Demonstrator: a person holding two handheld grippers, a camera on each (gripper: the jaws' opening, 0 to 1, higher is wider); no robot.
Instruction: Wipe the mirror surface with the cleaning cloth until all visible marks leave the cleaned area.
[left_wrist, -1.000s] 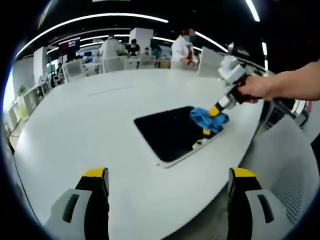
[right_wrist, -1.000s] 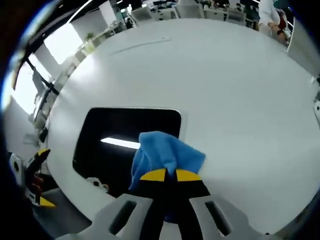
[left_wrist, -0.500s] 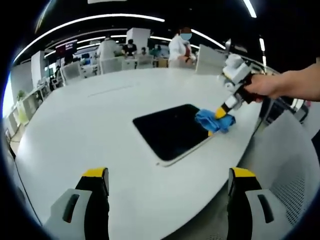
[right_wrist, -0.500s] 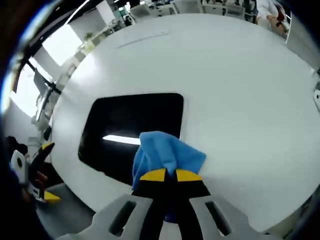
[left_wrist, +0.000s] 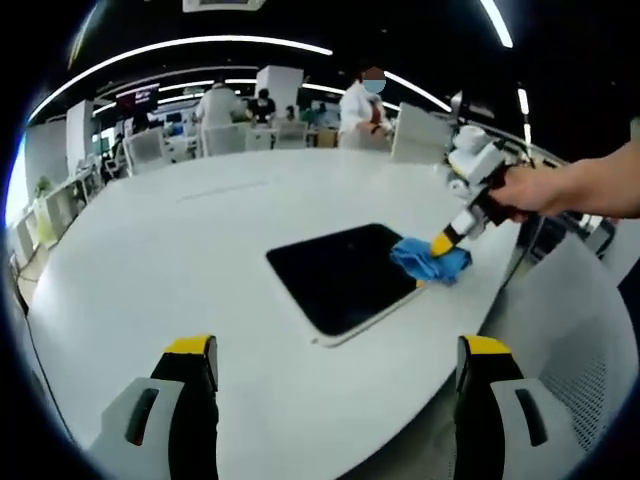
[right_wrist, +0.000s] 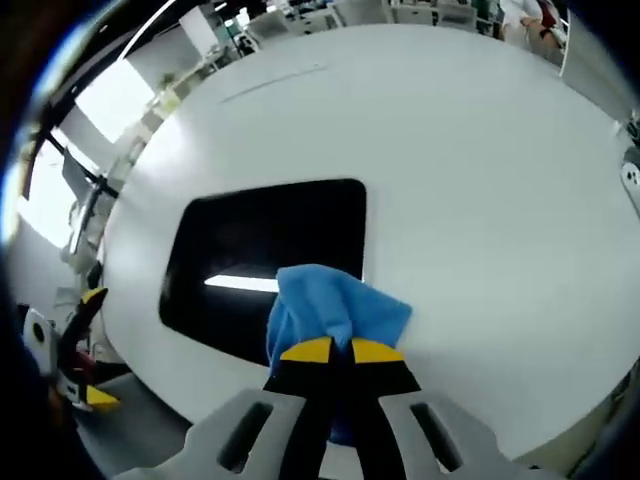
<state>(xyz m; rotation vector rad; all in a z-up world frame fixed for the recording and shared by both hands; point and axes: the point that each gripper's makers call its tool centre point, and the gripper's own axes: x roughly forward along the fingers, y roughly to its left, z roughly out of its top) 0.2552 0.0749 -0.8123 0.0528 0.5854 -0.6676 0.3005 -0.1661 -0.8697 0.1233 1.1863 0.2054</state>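
Since one second ago, the cleaning cloth (left_wrist: 430, 259) has slid along the near-right edge of the mirror (left_wrist: 345, 275), from the corner closer to the left gripper to the far-right corner, and the right gripper (left_wrist: 447, 240) has moved with it. In the left gripper view the blue cloth now lies half on the mirror's corner and half on the white table (left_wrist: 180, 260) just beside it. The right gripper, held by a hand (left_wrist: 525, 190), pinches the cloth between its yellow-tipped jaws, which are pressed together on the fabric.

In the right gripper view, the right gripper (right_wrist: 335, 350) shows the same grip: the cloth (right_wrist: 335, 305) bunches up from the closed jaws and covers the mirror's (right_wrist: 265, 250) near corner. The mirror is a dark rectangle with rounded corners and a thin pale frame, lying flat on the table (right_wrist: 470, 170). It reflects a bright ceiling light as a white streak beside the cloth. I cannot tell whether any marks remain on the glass.

The left gripper (left_wrist: 335, 355) hangs over the table edge nearest to the mirror, its jaws spread wide and holding nothing.

The table is large, round and white. Beyond the mirror, at the far side of the table, stand white chairs (left_wrist: 225, 128) and several people (left_wrist: 365, 100) in an office with long curved ceiling lights (left_wrist: 190, 45).
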